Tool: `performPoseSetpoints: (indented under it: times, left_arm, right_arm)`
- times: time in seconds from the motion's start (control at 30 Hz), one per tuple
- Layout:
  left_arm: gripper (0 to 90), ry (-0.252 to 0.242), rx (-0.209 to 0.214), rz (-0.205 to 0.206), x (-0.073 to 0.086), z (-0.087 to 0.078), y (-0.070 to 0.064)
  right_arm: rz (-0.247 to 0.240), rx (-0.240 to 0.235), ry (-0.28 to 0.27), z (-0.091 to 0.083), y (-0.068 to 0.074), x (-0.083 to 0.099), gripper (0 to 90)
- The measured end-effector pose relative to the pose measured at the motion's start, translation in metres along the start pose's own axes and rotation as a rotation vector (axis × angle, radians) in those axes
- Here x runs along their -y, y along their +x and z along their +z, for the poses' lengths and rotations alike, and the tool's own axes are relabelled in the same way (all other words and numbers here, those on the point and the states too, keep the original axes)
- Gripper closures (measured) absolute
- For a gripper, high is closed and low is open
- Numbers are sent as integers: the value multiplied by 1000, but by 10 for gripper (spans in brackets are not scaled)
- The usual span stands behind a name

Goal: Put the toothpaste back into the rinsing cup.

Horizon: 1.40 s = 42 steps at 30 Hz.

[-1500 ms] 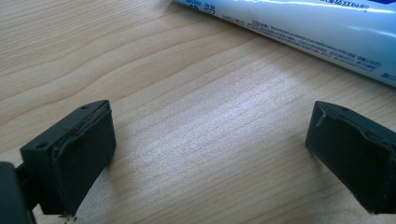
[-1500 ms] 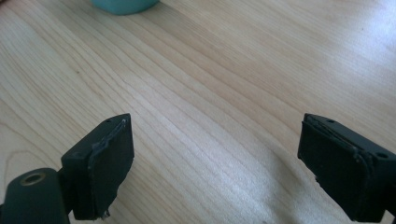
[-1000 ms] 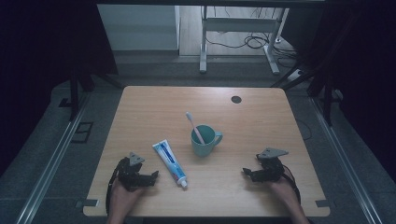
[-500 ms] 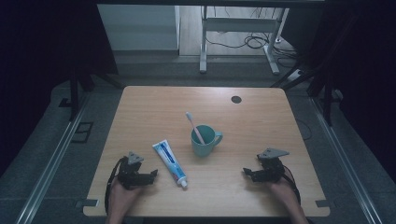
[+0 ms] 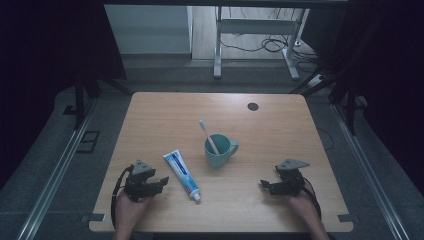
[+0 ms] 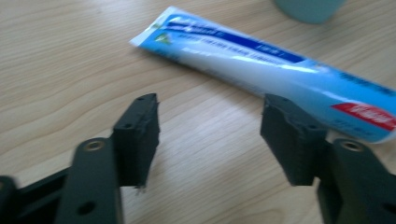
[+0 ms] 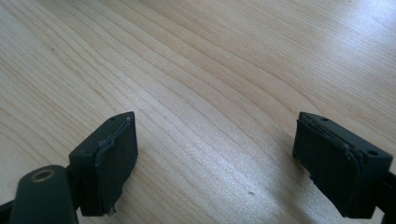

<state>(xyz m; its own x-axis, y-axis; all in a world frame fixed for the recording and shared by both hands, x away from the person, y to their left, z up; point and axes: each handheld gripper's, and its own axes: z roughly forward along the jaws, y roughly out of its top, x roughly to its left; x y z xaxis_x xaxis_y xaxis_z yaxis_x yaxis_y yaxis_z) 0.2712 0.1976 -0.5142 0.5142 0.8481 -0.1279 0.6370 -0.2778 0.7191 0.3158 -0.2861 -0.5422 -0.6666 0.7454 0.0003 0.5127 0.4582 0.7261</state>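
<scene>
A blue and white toothpaste tube [image 5: 182, 174] lies flat on the wooden table [image 5: 270, 130], cap toward the front edge. Behind it to the right stands a teal mug [image 5: 219, 151] holding a white toothbrush [image 5: 207, 135] that leans left. My left gripper [image 5: 161, 183] rests low at the front left, open, its jaws pointing at the tube [image 6: 280, 70] just beyond them, nothing between. My right gripper [image 5: 265, 186] sits at the front right, open wide over bare wood [image 7: 215, 93], jaws pointing left.
A dark round hole [image 5: 253, 106] marks the table's far right part. Beyond the table stand a white desk frame [image 5: 250, 30] with cables on the floor. Metal rails [image 5: 55, 175] run along both sides of the table.
Both grippers have stayed nearly still; the right one has shifted very slightly. The tube, mug and toothbrush have not moved.
</scene>
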Motion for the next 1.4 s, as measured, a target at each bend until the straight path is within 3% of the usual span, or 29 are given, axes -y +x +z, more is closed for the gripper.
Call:
performPoseSetpoints:
  times: [0.17, 0.3, 0.37, 0.57, 0.63, 0.73, 0.87, 1.03, 1.23, 1.4]
  left_arm:
    - [488, -11, 33, 43, -8, 0, -10]
    - [604, -16, 71, 70, -16, 4, -20]
    - [654, -1, 99, 83, -19, 10, -25]
    - [785, 39, 126, 141, -29, 28, -47]
    - [798, 42, 117, 166, -33, 32, -53]
    - [810, 43, 132, 170, -39, 38, -58]
    - [814, 76, 140, 195, -41, 48, -66]
    - [832, 78, 146, 175, -41, 46, -62]
    - [820, 68, 197, 93, -40, 43, -50]
    - [808, 84, 197, 134, -41, 48, -60]
  right_arm:
    - [1, 2, 0, 0, 0, 0, 139]
    - [1, 2, 0, 0, 0, 0, 139]
    - [1, 2, 0, 0, 0, 0, 139]
    - [1, 3, 0, 0, 0, 0, 139]
    - [2, 3, 0, 0, 0, 0, 139]
    - [2, 2, 0, 0, 0, 0, 139]
    - [1, 2, 0, 0, 0, 0, 139]
    - [4, 2, -1, 0, 1, 0, 140]
    - [5, 3, -1, 0, 1, 0, 140]
    - [5, 3, -1, 0, 1, 0, 140]
